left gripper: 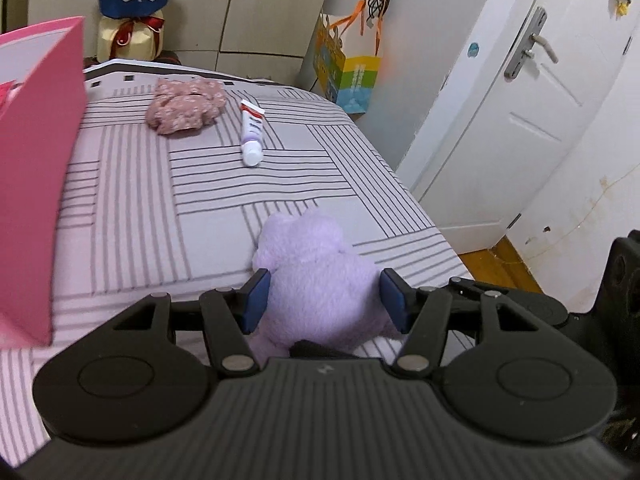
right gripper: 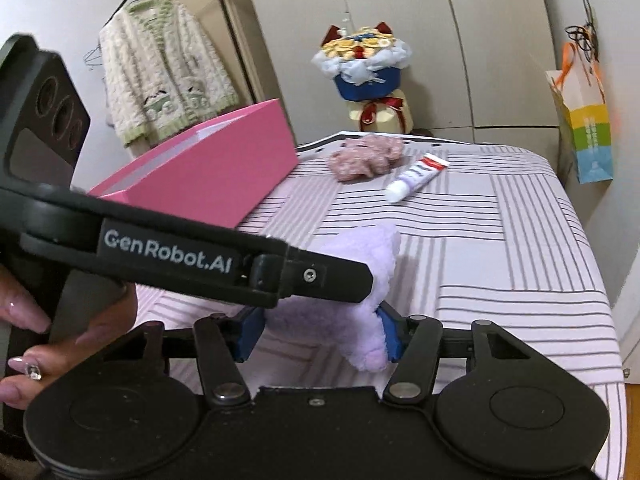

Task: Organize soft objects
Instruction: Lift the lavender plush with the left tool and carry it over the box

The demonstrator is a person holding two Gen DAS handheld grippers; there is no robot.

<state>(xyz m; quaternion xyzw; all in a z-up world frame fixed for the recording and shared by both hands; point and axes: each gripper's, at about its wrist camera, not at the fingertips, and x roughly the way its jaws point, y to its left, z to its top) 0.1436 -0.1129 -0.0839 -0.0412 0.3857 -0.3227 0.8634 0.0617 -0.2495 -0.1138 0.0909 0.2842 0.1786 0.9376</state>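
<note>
A purple plush toy (left gripper: pixel 316 276) sits on the striped bed near its front edge. My left gripper (left gripper: pixel 325 300) is shut on the toy's body, blue pads on both sides. My right gripper (right gripper: pixel 318 334) is shut on a lower part of the same purple plush toy (right gripper: pixel 360 256); the left gripper's black arm crosses in front of it in the right wrist view. A pink floral fabric bundle (left gripper: pixel 185 105) lies far back on the bed and also shows in the right wrist view (right gripper: pixel 366 156). A pink box (left gripper: pixel 36 176) stands at the left; it also shows in the right wrist view (right gripper: pixel 208 172).
A toothpaste tube (left gripper: pixel 251 132) lies beside the bundle, also seen in the right wrist view (right gripper: pixel 416 178). A bouquet (right gripper: pixel 366 76) stands behind the bed by wardrobe doors. A colourful paper bag (left gripper: pixel 348 76) hangs at the right. A white door (left gripper: pixel 520 100) is beyond the bed's right edge.
</note>
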